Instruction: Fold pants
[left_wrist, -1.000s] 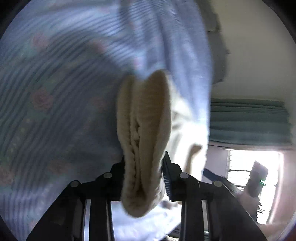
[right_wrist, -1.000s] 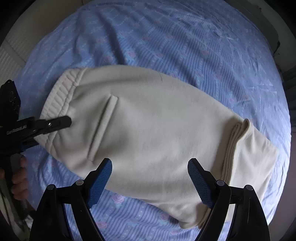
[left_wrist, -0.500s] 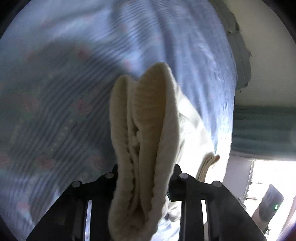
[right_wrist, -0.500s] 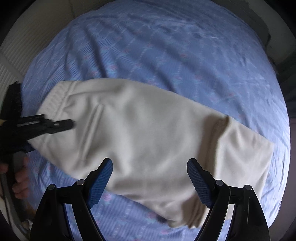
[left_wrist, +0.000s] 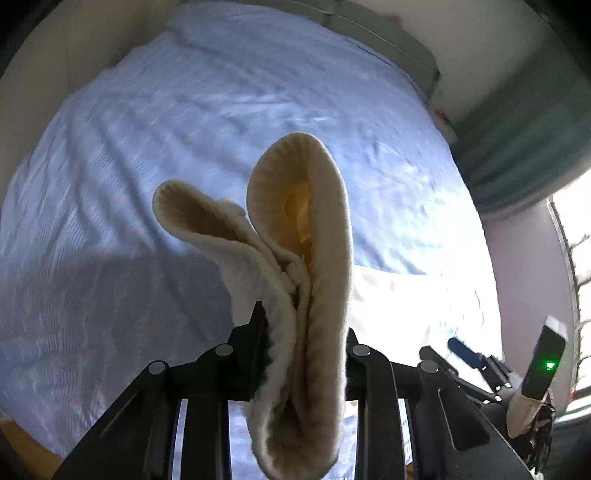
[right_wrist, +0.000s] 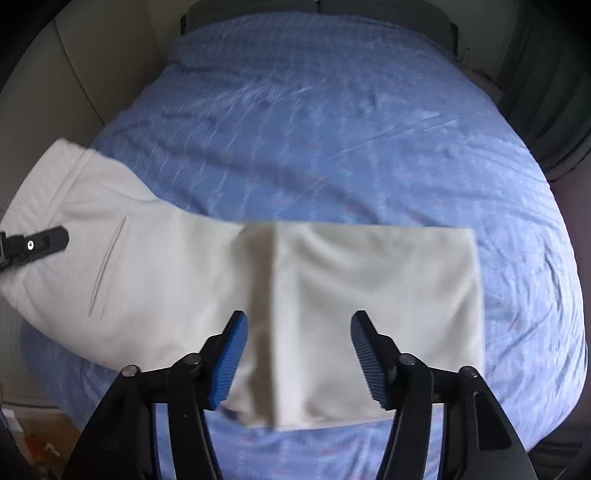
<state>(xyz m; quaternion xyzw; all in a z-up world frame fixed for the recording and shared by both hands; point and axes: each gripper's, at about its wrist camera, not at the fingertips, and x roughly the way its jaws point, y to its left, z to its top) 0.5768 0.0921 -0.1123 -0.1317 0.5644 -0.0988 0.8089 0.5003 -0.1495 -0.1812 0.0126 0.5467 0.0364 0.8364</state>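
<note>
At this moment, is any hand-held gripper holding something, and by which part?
The left hand-held gripper is shut on the cream pants, at the ribbed waistband. The right hand-held gripper, its jaws just closing, holds nothing.

Left hand-held gripper (left_wrist: 306, 354) lifted waistband (left_wrist: 295, 236) higher off bed (left_wrist: 184, 110); band now splayed open. Pants (right_wrist: 177, 273) leg end now folded flat. Right hand-held gripper (right_wrist: 295, 354) jaws narrowed, nothing between.

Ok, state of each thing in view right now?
pants: cream, partly folded, leg end doubled on the bed
waistband: bunched, lifted, clamped in the left tongs
right tongs: open above the fold, just been closing, nothing gripped
bedsheet: blue, wrinkled
</note>
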